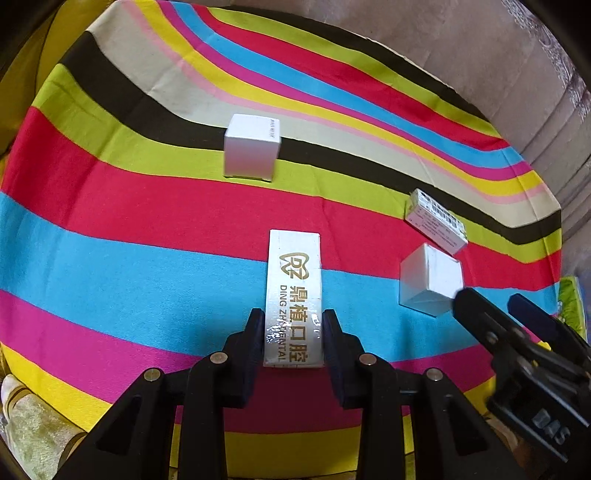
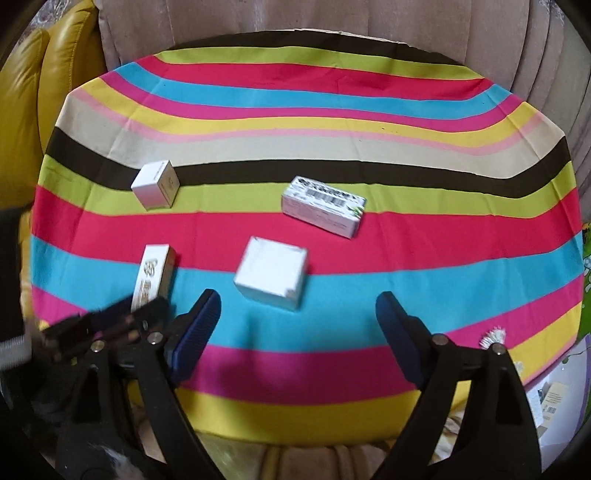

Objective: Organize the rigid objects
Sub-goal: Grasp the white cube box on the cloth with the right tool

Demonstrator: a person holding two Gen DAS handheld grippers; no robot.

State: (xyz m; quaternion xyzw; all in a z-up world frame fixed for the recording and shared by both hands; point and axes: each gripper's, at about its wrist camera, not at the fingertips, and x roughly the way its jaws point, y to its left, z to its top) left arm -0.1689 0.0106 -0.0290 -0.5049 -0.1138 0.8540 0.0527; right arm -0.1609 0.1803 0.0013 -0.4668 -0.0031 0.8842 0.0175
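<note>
**Remote:** Black pads of my left gripper [image 1: 293, 332] sit right under the lens, clenched on the near end of the long silver box [image 1: 294, 291]. That box (gold tooth logo, "DING ZHI DENTAL" lettering) lies lengthwise along the fingers, across the blue band of the striped cloth [image 1: 110, 258].

**Floor:** And your right side?

**Remote:** My right gripper [image 2: 297, 325] is released, blue pads spread wide with nothing between them. A white cube box [image 2: 271, 277] sits just ahead of the gap, on the blue and red stripes, apart from both pads. In the left view one right finger's tip overlaps that cube's near corner; I cannot tell whether it touches.

**Floor:** What else is on the counter?

**Remote:** Two more. A second white cube [image 1: 253, 147] stands well beyond the silver box, where the dark and lime stripes meet. A white carton with a barcode label [image 2: 324, 210] lies at an angle on the lime and red bands, just behind the nearer cube and off to its right.

**Floor:** Surroundings?

**Remote:** Beige upholstery [image 2: 295, 22] rises behind the cloth, and a yellow cushion [image 2: 22, 110] shows at the left edge of the right view. The left gripper looks blurred in that view.
</note>
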